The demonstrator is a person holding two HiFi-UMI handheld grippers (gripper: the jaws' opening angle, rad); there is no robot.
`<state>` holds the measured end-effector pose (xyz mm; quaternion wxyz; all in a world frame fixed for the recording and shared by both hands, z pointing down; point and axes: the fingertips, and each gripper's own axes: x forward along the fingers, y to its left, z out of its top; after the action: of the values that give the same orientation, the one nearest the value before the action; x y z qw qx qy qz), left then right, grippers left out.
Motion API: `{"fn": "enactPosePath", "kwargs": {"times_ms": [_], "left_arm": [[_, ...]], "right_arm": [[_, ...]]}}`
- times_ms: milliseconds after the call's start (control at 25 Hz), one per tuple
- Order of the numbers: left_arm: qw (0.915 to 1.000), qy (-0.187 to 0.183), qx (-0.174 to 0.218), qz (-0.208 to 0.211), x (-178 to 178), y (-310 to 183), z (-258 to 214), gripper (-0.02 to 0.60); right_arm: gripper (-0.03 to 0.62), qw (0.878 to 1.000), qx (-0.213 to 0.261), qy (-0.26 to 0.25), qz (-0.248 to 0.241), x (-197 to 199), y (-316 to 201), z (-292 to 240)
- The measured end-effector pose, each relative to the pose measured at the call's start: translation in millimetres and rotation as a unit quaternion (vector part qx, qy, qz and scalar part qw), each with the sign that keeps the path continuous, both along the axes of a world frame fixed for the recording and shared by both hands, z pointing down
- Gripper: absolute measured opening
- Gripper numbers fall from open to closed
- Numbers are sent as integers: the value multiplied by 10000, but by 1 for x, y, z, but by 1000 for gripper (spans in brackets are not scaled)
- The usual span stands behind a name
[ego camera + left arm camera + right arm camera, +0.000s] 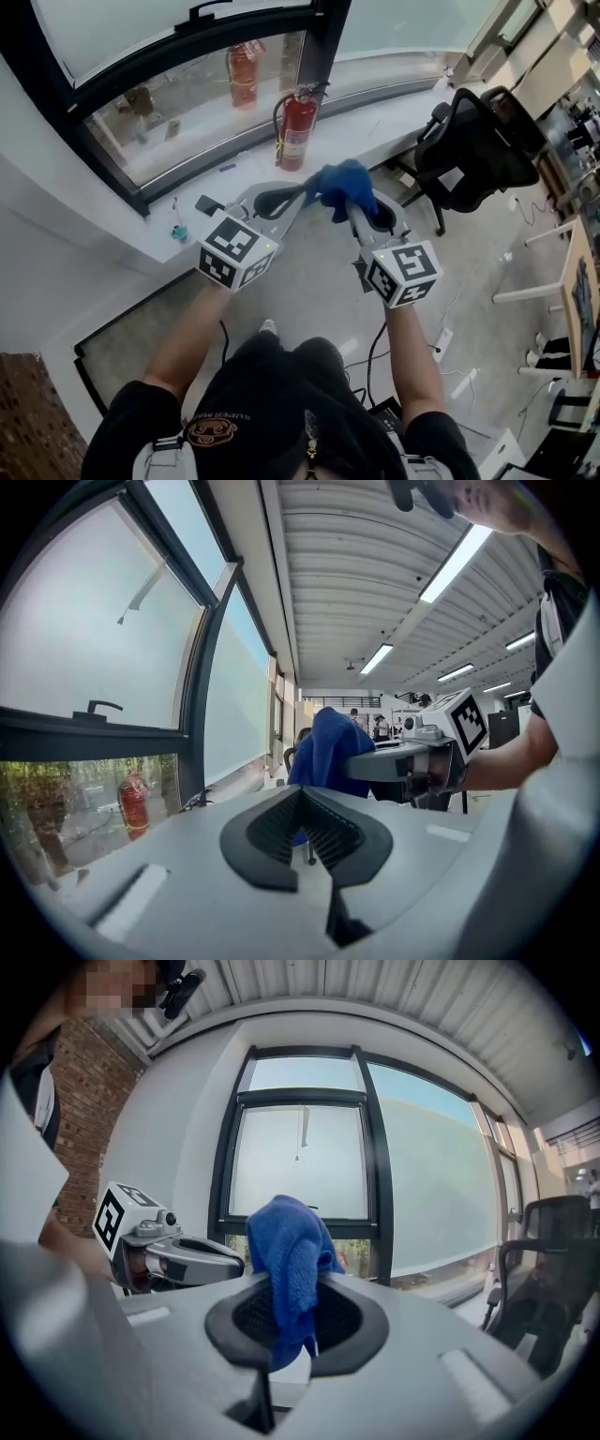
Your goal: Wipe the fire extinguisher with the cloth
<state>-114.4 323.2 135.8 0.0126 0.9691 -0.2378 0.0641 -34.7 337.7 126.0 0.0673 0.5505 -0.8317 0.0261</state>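
Right gripper [358, 211] clamps the blue cloth [345, 183], left gripper [302, 195] closed and empty, both near the fire extinguisher [298, 131].

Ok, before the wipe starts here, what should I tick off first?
1. The cloth clamped in the right gripper: ok.
2. The left gripper shut and empty: ok.
3. The fire extinguisher upright on the sill: ok.
4. The cloth touching the fire extinguisher: not ok, they are apart.
5. How damp the cloth is: cannot tell.
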Motion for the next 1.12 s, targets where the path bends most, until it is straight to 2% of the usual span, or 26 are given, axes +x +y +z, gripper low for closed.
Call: {"fn": "enactPosePath", "kwargs": {"times_ms": [320, 520, 720, 880, 1120], "left_arm": [[9996, -152, -192, -155, 14, -74, 28, 6], [9982, -376, -235, -414, 40, -128, 48, 6], [9920, -711, -458, -938, 70, -196, 74, 6], [9868, -920, -607, -1188, 89, -236, 91, 6], [9786, -1239, -810, -1431, 90, -283, 122, 6]], "right_arm": [[44, 9997, -262, -3, 15, 17, -78, 26], [44, 9990, -436, 19, -129, 49, -137, 53], [44, 9978, -498, -24, -439, 80, -205, 70], [44, 9951, -724, 88, -672, 100, -261, 97], [44, 9911, -1131, 97, -691, 107, -327, 141]]}}
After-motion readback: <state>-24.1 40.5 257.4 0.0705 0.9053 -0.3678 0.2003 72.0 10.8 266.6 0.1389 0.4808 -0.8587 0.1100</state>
